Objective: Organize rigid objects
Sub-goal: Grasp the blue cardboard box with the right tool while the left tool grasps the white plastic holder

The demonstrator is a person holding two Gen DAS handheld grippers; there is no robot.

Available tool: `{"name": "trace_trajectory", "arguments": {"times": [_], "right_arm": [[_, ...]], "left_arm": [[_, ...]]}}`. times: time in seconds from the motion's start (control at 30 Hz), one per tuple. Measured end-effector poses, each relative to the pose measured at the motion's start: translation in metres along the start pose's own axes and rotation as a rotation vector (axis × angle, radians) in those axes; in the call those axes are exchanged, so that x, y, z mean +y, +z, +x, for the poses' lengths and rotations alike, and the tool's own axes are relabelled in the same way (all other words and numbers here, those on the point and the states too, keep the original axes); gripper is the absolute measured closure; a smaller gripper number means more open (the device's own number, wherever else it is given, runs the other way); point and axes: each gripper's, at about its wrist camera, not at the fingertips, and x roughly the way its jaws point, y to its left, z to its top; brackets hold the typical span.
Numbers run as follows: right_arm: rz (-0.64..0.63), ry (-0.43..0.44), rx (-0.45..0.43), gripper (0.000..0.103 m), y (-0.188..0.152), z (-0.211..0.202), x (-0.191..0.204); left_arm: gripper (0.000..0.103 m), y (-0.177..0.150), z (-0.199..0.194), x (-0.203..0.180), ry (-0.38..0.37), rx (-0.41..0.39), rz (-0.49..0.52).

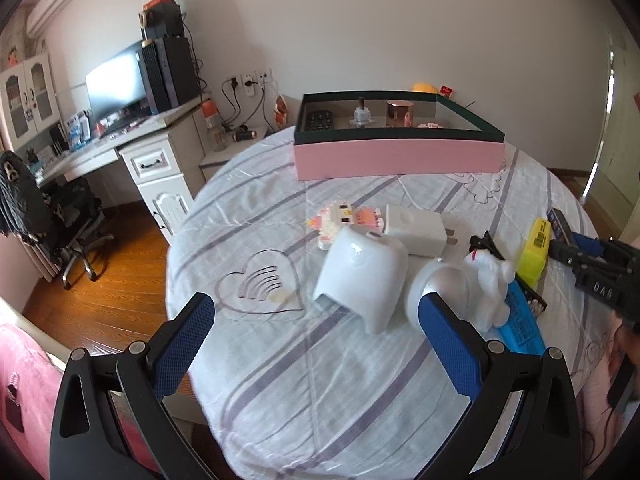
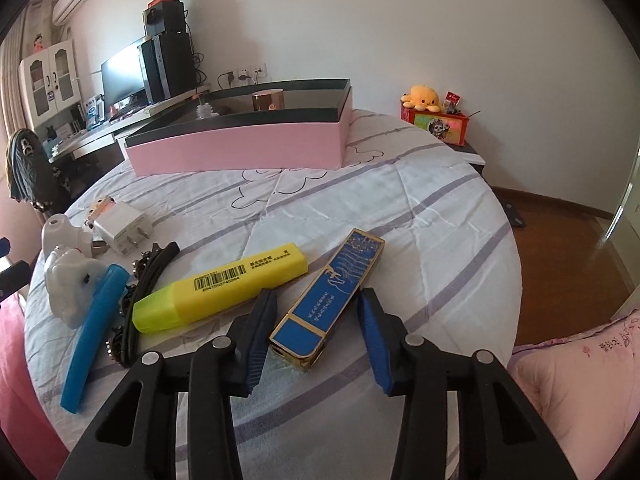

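Left gripper (image 1: 316, 320): we hold it low over the bed, jaws spread wide and gripping nothing; the white curved holder lies between and just beyond the finger pads.
Right gripper (image 2: 316, 320): our jaws stand open on either side of the near end of the blue and gold case, the pads not closed on it; whether they touch it we cannot tell.
Blue and gold case (image 2: 330, 294): flat on the bed (image 2: 400, 208), pointing toward 1 o'clock in the right wrist view.
Yellow highlighter (image 2: 222, 286): just beside the case at its 9 o'clock, lying slantwise.
Blue tube (image 2: 96, 326): at 9 o'clock of the highlighter, its upper end touching the white plush toy (image 2: 70, 288).
Black hair clip (image 2: 148, 268): between tube and highlighter.
White charger plug (image 1: 416, 228): beyond the white curved holder (image 1: 360, 276), at its 1 o'clock, prongs toward 3 o'clock.
Pink box (image 1: 396, 156): open, at 12 o'clock on the far side of the bed; inside we see a remote (image 1: 318, 120), a small bottle (image 1: 362, 114) and a copper cup (image 1: 399, 114).
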Motion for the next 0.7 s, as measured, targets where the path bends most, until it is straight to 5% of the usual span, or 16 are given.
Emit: {"name": "trace_trajectory", "arguments": {"times": [0.6, 0.7], "right_arm": [[-0.017, -0.004, -0.018, 0.037, 0.002, 0.008, 0.006], [-0.01, -0.013, -0.023, 0.037, 0.003, 0.009, 0.005]], "left_arm": [[0.001, 0.017, 0.038, 0.003, -0.017, -0.011, -0.029], [0.008, 0.019, 0.044, 0.0, -0.037, -0.02, -0.019]]}}
